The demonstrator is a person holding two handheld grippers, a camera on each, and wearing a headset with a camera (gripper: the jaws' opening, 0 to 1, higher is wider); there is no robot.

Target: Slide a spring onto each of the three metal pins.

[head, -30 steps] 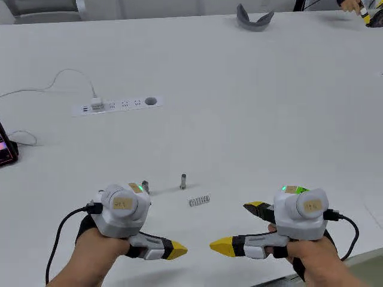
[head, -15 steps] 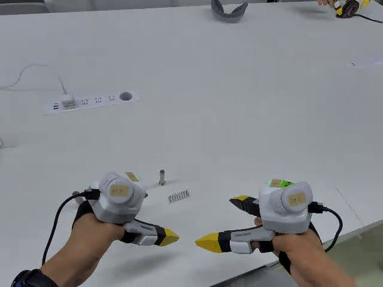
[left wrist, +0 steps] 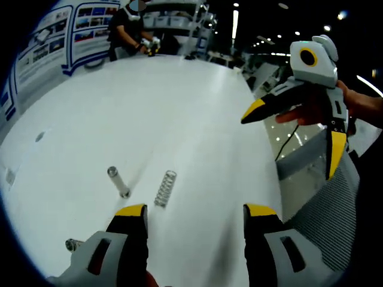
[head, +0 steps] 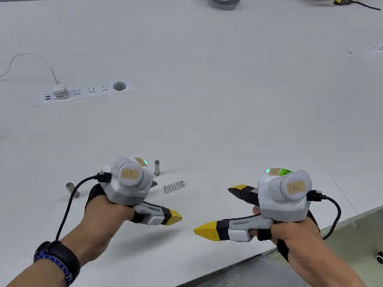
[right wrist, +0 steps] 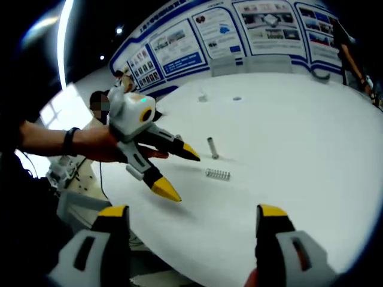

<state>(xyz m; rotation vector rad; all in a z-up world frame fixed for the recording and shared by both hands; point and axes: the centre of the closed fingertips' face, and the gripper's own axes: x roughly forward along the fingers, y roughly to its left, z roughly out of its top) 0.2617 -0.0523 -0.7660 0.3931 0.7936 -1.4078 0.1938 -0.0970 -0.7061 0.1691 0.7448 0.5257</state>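
Observation:
A small coiled spring (head: 174,186) lies flat on the white table (head: 239,107). Just beyond it one metal pin (head: 157,167) stands upright, and a second pin (head: 72,189) sits farther left. My left gripper (head: 163,200) hovers open just in front of the spring, nothing between its yellow-tipped fingers. In the left gripper view the spring (left wrist: 165,188) and pin (left wrist: 118,182) lie ahead of the left gripper (left wrist: 195,210). My right gripper (head: 221,210) is open and empty to the right of the spring. The right gripper view has the spring (right wrist: 218,174), pin (right wrist: 211,147) and left gripper (right wrist: 179,173).
A white power strip (head: 84,92) with a plugged cable lies at the back left. The table's front edge (head: 353,209) runs close behind my right hand. A person (left wrist: 128,27) works at the far end of the table.
The head camera has shifted, bringing the second pin into sight at the left. My left gripper has drawn closer to the spring and the upright pin. Both grippers stay open.

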